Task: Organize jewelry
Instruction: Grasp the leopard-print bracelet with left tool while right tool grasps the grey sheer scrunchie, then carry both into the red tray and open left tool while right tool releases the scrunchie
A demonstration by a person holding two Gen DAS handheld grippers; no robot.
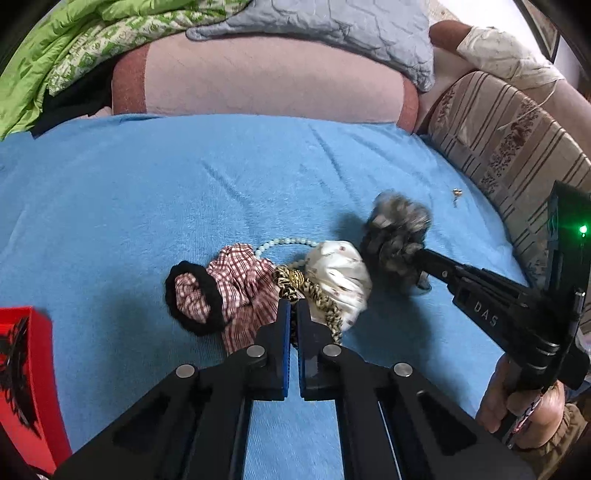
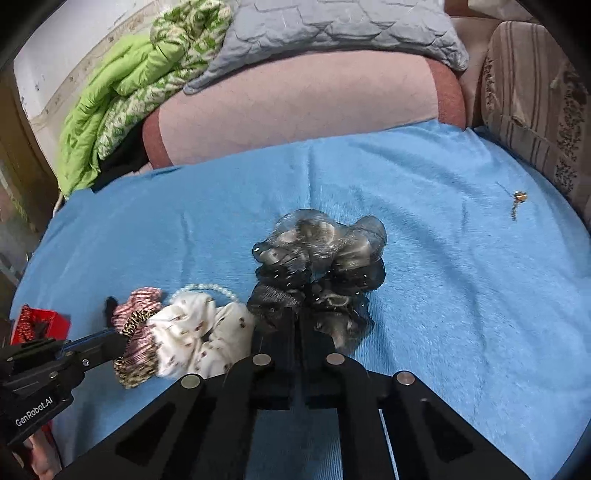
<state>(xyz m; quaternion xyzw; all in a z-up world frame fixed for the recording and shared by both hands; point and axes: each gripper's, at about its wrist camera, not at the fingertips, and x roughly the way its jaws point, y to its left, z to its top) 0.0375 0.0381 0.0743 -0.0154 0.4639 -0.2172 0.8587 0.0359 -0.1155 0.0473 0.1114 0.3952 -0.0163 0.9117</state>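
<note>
Blue blanket (image 1: 147, 192) across the bed — pink pillow (image 1: 273, 88) at its head, grey quilted cushion (image 1: 343, 26) on top, green quilt (image 2: 122, 99) bunched alongside, striped floral cushion (image 1: 491, 147) opposite.

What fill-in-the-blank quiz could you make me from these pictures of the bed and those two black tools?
1. The right tool is shut on the sheer grey ____.
2. The left tool pinches the leopard-print scrunchie, which lies against a ____ floral scrunchie.
3. Everything lies on a ____ blanket.
4. The pearl bracelet lies partly under the scrunchies, and a box coloured ____ stands at the bed's left edge.

Missing words: scrunchie; white; blue; red
</note>
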